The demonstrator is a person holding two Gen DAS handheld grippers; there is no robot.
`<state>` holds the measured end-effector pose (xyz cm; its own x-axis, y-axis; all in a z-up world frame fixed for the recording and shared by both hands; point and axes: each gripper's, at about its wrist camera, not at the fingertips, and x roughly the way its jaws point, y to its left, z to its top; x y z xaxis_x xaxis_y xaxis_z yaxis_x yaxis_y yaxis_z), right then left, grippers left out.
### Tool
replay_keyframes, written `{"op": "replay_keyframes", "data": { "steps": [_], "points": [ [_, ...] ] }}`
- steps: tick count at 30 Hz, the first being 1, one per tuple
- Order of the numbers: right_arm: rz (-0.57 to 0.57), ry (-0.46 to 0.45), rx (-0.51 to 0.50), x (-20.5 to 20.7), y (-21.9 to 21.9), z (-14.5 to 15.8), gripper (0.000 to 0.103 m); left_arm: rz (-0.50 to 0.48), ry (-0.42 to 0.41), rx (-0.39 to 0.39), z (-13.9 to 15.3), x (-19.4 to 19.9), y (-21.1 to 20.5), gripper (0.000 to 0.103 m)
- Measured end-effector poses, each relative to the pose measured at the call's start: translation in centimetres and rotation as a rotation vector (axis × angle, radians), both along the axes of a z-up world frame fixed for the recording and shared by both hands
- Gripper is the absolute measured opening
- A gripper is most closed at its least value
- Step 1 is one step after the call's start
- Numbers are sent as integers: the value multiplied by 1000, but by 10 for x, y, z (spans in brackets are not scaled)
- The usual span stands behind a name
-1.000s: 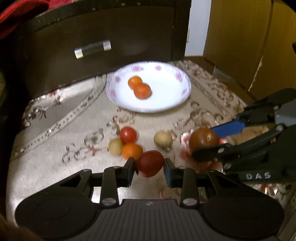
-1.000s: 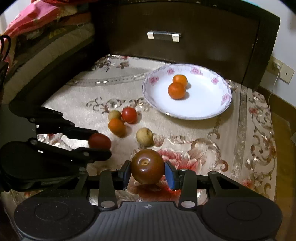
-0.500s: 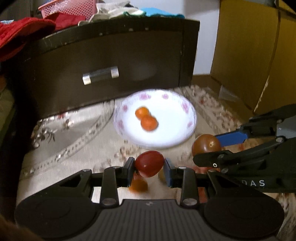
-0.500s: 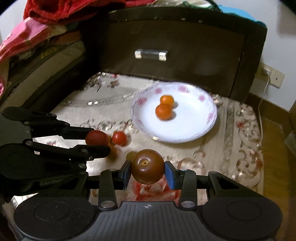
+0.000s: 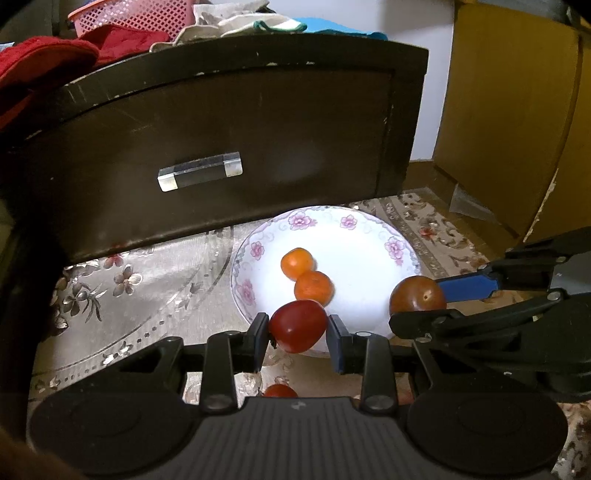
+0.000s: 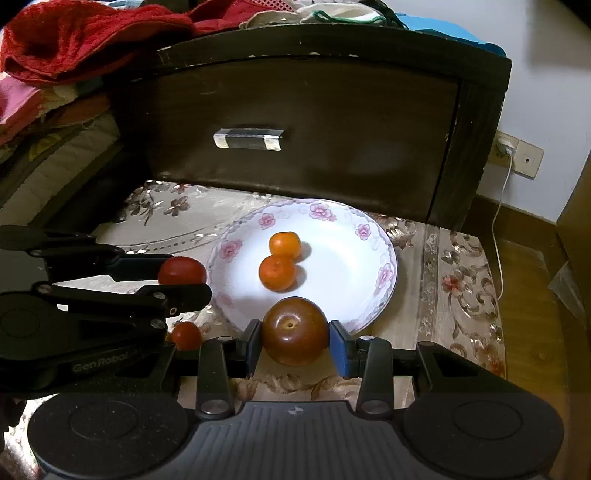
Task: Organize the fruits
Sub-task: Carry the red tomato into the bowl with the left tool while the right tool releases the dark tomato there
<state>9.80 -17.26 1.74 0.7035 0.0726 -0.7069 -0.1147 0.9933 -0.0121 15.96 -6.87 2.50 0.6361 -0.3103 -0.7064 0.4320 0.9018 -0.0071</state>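
My left gripper [image 5: 297, 334] is shut on a red tomato [image 5: 297, 325], held just over the near rim of the white flowered plate [image 5: 369, 236]. My right gripper [image 6: 294, 342] is shut on a dark brown-red tomato [image 6: 294, 330], at the plate's [image 6: 373, 236] near edge. Two oranges [image 5: 304, 275] lie in the plate, also in the right wrist view [image 6: 279, 260]. Each gripper shows in the other's view: the right one [image 5: 417, 297] to the right, the left one [image 6: 181, 271] to the left. A small red tomato [image 6: 185, 335] lies on the cloth below.
A dark drawer front [image 6: 295, 122] with a metal handle [image 6: 249, 139] stands right behind the plate. Red cloth and a pink basket [image 5: 136, 18] lie on top. The patterned cloth [image 6: 458, 266] ends at the right, with floor and a wall socket [image 6: 517, 155] beyond.
Both grippers have moved forward with their tomatoes, from over the loose fruit on the cloth to the plate's near rim. The loose fruit has mostly dropped out of view below.
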Motion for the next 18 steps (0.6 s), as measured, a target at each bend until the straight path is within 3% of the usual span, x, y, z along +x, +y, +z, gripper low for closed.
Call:
{"op": "replay_keyframes", "data": {
  "steps": [18],
  "points": [
    [-11,13,-61,36,-3,-20,35,13,30,4,-21,26,-5,39]
  ]
}}
